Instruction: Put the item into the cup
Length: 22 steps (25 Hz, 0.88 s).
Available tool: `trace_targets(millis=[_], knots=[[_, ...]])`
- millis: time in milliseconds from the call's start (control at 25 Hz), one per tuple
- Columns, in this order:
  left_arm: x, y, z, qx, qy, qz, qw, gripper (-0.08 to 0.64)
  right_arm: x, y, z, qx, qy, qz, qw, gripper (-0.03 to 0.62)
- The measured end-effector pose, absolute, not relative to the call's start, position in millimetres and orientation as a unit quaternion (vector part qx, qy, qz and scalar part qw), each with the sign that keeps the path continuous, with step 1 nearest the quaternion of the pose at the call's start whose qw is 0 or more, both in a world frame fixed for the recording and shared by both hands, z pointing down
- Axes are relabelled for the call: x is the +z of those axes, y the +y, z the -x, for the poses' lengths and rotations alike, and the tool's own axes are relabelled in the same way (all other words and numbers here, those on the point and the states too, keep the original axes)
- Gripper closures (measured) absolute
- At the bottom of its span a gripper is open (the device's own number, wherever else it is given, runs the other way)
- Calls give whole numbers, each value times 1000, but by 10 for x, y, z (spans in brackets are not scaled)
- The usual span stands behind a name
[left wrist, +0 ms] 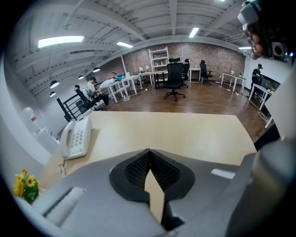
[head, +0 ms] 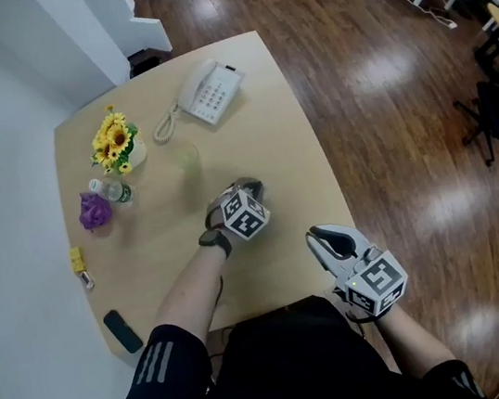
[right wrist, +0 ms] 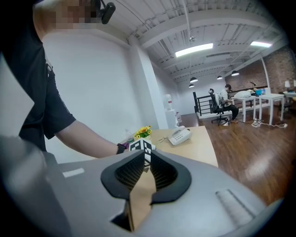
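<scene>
A clear cup (head: 189, 159) stands near the middle of the wooden table (head: 287, 141). Small loose things lie at the table's left: a purple crumpled item (head: 93, 210) and a yellow item (head: 78, 259). My left gripper (head: 247, 186) hovers over the table just right of and nearer than the cup; its jaws meet with nothing between them (left wrist: 149, 150). My right gripper (head: 317, 233) sits at the table's near right edge, its jaws also together and empty (right wrist: 147, 152). The left gripper's marker cube (right wrist: 142, 146) shows beyond the right one's jaws.
A white desk phone (head: 210, 92) lies at the far side. A pot of yellow flowers (head: 115, 142) and a small bottle (head: 111, 190) stand at the left. A black flat device (head: 122, 330) lies at the near left corner. Wooden floor lies to the right.
</scene>
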<state>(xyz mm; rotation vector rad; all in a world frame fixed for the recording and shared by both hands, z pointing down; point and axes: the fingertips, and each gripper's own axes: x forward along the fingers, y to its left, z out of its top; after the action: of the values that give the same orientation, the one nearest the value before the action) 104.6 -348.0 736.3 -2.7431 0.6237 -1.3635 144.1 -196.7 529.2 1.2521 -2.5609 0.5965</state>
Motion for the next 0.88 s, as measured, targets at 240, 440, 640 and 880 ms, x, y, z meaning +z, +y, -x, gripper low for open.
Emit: trace_targets(millis=[240, 440, 640, 880], knots=[[6779, -3930, -175, -392, 294, 871, 12, 559, 5240, -2154, -1309, 182, -886, -410, 119, 545], [6596, -4301, 573, -380, 366, 850, -4, 559, 5208, -2390, -1223, 173, -889, -408, 117, 545], [6594, -4604, 955, -386, 393, 835, -11, 559, 5210, -2454, -1074, 171, -891, -402, 121, 545], [6711, -4873, 1015, -399, 389, 830, -26, 559, 5320, -2357, -1050, 186, -888, -399, 131, 545]])
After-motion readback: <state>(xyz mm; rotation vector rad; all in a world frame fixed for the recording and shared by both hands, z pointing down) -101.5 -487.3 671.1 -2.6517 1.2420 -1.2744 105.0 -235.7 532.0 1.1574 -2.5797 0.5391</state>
